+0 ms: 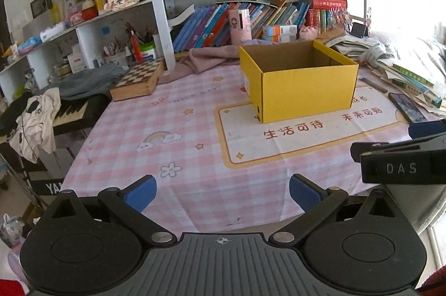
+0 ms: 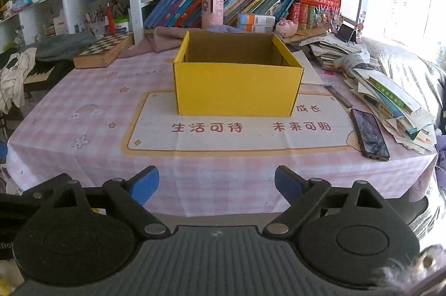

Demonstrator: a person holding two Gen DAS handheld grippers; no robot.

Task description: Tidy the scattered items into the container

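An open yellow cardboard box (image 1: 301, 89) (image 2: 237, 89) stands on the pink checked tablecloth (image 1: 172, 128) (image 2: 83, 89); what I see of its inside looks empty. A dark phone (image 2: 369, 137) (image 1: 407, 107) lies flat to the box's right, and a thin dark strip (image 2: 338, 96) lies behind it. My left gripper (image 1: 223, 194) is open and empty above the table's near edge, well short of the box. My right gripper (image 2: 217, 185) is open and empty at the near edge, facing the box. The right gripper's body shows at the right of the left wrist view (image 1: 401, 165).
A messy pile of papers and books (image 2: 390, 89) fills the table's right side. A wooden chessboard box (image 2: 104, 50) and pink cloth (image 2: 164, 40) lie at the back left. Bookshelves (image 2: 251, 5) stand behind. A keyboard with clothes (image 1: 50, 112) sits off the left edge.
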